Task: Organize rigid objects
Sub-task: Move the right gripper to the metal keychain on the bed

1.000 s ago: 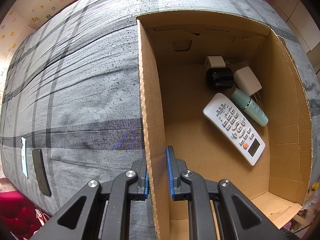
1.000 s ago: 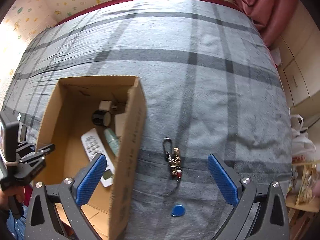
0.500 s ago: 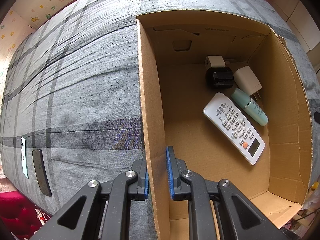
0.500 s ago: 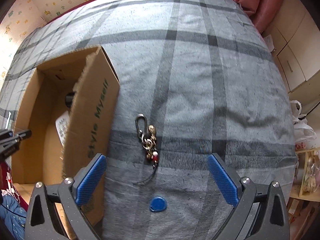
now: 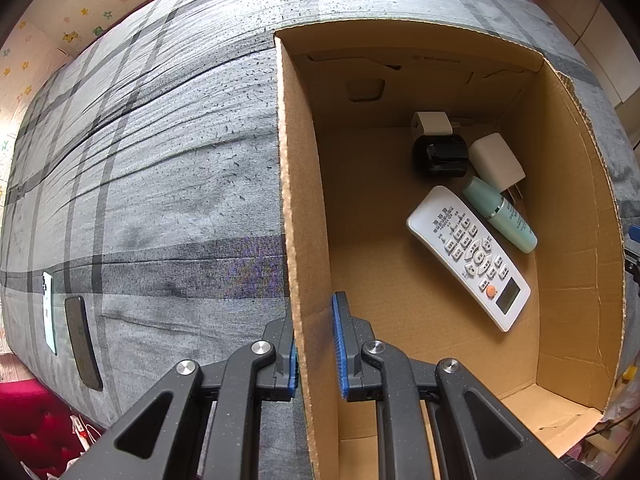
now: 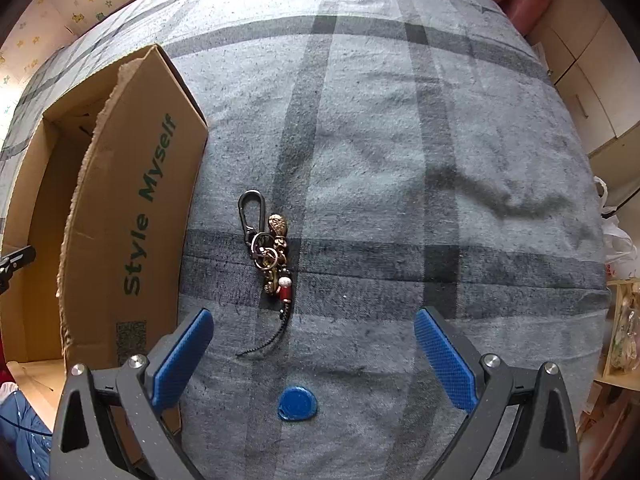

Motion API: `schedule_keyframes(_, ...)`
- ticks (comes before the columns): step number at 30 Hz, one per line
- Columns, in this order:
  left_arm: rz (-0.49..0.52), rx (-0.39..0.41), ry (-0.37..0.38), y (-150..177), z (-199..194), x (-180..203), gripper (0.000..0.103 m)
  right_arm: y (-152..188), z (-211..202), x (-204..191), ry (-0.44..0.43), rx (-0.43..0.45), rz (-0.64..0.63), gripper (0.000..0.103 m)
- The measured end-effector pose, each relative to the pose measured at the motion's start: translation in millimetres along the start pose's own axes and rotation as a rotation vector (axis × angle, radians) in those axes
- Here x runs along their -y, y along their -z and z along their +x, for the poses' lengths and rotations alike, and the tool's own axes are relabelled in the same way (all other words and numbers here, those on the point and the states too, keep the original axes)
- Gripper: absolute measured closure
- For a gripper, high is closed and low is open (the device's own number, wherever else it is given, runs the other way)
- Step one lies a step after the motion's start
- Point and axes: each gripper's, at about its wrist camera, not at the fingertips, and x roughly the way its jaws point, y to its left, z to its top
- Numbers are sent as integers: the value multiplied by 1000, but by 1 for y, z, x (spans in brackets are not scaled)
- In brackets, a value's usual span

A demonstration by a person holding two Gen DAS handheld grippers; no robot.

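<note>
L wrist view: the left claw (image 5: 315,346) is seen clamped narrow on the near-left wall of the cardboard box (image 5: 296,208), one pad outside, one inside. In the box, toward the far right, a white remote (image 5: 468,256), mint bottle (image 5: 500,214), black round item (image 5: 440,156) and two white chargers (image 5: 496,162) are packed close together. Two phones (image 5: 82,342) are seen on the bed (image 5: 160,160), well apart from the box.

R wrist view: the right claw (image 6: 314,354) is held wide, nothing in it, above the bed. A keychain (image 6: 270,252) lies beside the box's outer wall; a blue disc (image 6: 297,403) lies near its cord end.
</note>
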Motion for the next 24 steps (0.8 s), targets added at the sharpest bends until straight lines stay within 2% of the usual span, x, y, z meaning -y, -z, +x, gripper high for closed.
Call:
schedule_keyframes(14,-11,-11,-3,-1,1,-1,88,-18,44,-19,1,-66,-14,1)
schedule_keyframes(19,-16,-12,-4,-2,0,-1,88,-25,57,-32,-8,-97,-20,9)
schedule_keyframes(20,-18,-12,-4,-2,0,0,88,-26,60,-36,-17,-103,-17,12)
schedule_keyframes(21,-19,-12,-5,-2,0,0,88,-27,62,-37,-24,-109,-11,22)
schedule_keyframes(22,-21,-13,-5,-2,0,0,88,-29,65,-38,-22,-116,-7,36)
schedule_keyframes(23,-23,-13,-5,-2,0,0,88,-29,67,-39,-20,-124,-3,44)
schedule_keyframes(24,-23,-13,-5,-3,0,0,88,-30,69,-40,-20,-130,0,61)
